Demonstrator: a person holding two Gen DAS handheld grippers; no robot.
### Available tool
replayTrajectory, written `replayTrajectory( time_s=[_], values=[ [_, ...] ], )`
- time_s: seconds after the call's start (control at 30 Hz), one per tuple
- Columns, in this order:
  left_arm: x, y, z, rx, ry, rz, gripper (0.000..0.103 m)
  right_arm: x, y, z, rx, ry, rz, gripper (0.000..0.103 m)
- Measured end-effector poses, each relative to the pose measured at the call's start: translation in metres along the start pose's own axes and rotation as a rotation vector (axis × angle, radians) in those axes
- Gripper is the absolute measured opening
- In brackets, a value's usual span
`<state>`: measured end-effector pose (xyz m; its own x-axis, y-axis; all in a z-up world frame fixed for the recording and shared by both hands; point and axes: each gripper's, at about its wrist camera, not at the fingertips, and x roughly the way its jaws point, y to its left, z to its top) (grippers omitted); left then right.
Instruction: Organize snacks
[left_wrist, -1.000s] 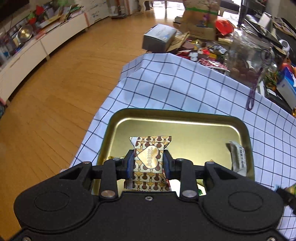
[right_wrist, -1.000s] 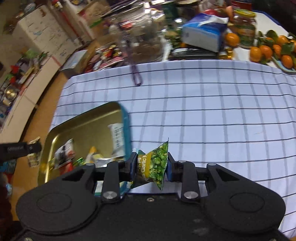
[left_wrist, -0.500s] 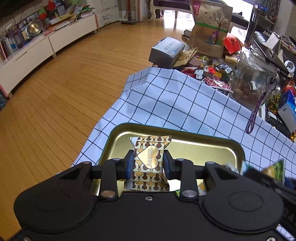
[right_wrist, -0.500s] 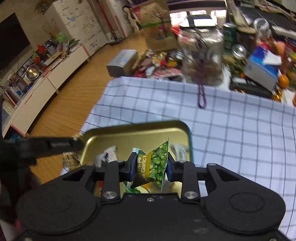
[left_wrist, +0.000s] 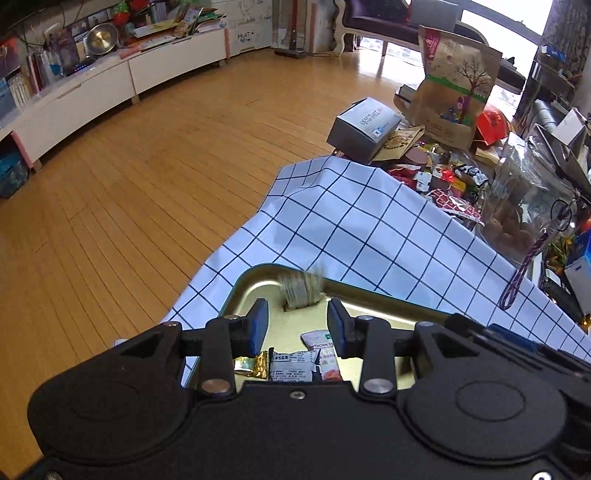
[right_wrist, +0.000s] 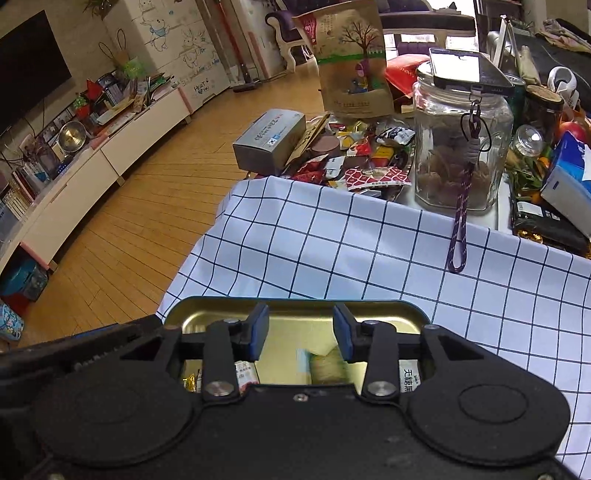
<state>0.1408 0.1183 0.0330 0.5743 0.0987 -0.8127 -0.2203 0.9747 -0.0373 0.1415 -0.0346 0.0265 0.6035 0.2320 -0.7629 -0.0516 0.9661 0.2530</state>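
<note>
Both my grippers, left gripper (left_wrist: 297, 325) and right gripper (right_wrist: 301, 334), have just been opening, spread and empty; brown packet (left_wrist: 301, 291) and green packet (right_wrist: 327, 365) are dropping into the gold tray (left_wrist: 388, 301). Light, crinkly, slippery wrappers: I am judging a pinch across the flat middle best.

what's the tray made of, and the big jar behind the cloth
Tray: looks like thin metal, a glossy gold finish with rolled rim and mirror-like sheen.
Jar: clear glass by its look, see-through with thick faceted walls and bright glints; hard plastic can't be ruled out.
</note>
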Motion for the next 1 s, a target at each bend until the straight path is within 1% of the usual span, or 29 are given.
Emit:
replayTrajectory(
  time_s=[0.23,0.43,0.63,0.77,0.83,0.9,1.0],
  values=[
    [0.0,-0.002,-0.007,0.043,-0.001,0.003,0.046,-0.012,-0.017,-0.025,-0.005,-0.005,-0.02,0.041],
    [-0.001,-0.003,-0.014,0.027,0.007,-0.048,0.046,-0.032,-0.04,-0.053,-0.032,-0.01,-0.044,0.041],
    [0.0,-0.015,-0.025,0.076,-0.002,-0.009,0.046,-0.051,-0.058,-0.074,-0.07,-0.035,-0.058,0.041],
    [-0.001,-0.019,-0.032,0.071,0.0,-0.018,0.046,-0.053,-0.067,-0.088,-0.096,-0.071,-0.07,0.041],
    [-0.001,-0.022,-0.034,0.067,-0.002,-0.011,0.046,-0.048,-0.069,-0.09,-0.093,-0.044,-0.08,0.041],
    [-0.002,-0.027,-0.035,0.082,-0.018,0.01,0.046,-0.044,-0.07,-0.088,-0.074,-0.02,-0.058,0.041],
    [-0.003,-0.034,-0.037,0.111,-0.053,0.041,0.046,-0.044,-0.067,-0.083,-0.069,-0.032,-0.044,0.041]
  ],
)
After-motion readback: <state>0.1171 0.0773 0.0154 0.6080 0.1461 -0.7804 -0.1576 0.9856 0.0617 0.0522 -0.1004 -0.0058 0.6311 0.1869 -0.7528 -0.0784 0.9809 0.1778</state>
